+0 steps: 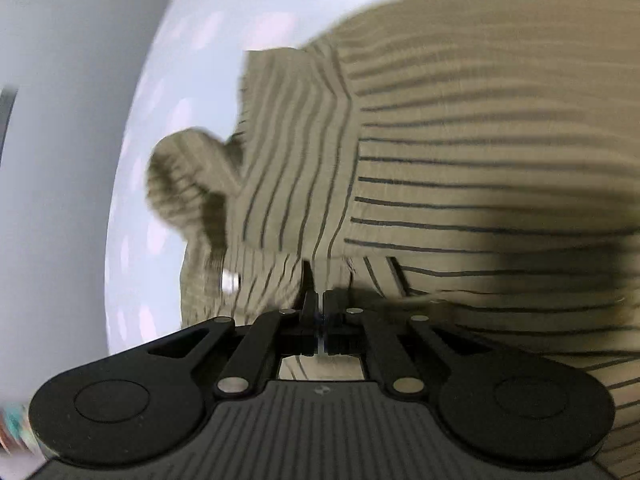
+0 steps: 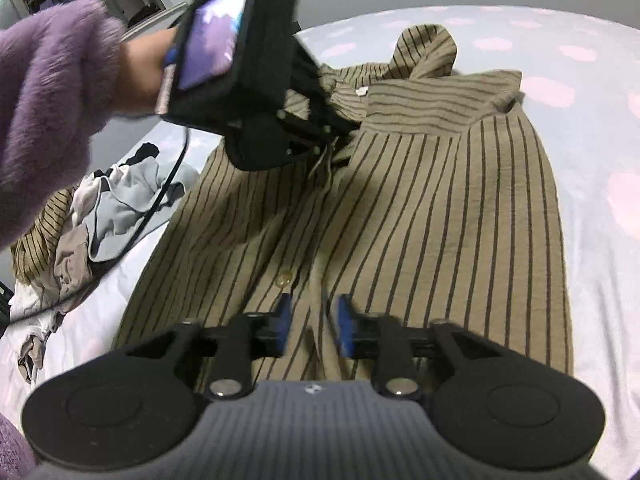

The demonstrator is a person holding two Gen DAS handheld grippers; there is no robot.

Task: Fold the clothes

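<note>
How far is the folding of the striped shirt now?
Early stage. Done: the striped shirt lies spread on the bed, not yet folded. In hand: the left gripper pinches fabric near the collar; the right gripper is open above the placket. Left: the clothes pile.

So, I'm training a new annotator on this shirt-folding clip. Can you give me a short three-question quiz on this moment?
1. True or false: the right gripper has its fingers clamped on the olive-tan shirt with dark stripes.
2. Which part of the shirt is the left gripper shut on? A) the bottom hem B) the collar end C) a sleeve cuff
3. What lies crumpled on the pale bedsheet with pink patches, left of the shirt?

Key
1. False: the blue-padded fingers stand apart over the button placket.
2. B
3. A heap of grey and beige clothes.
</note>
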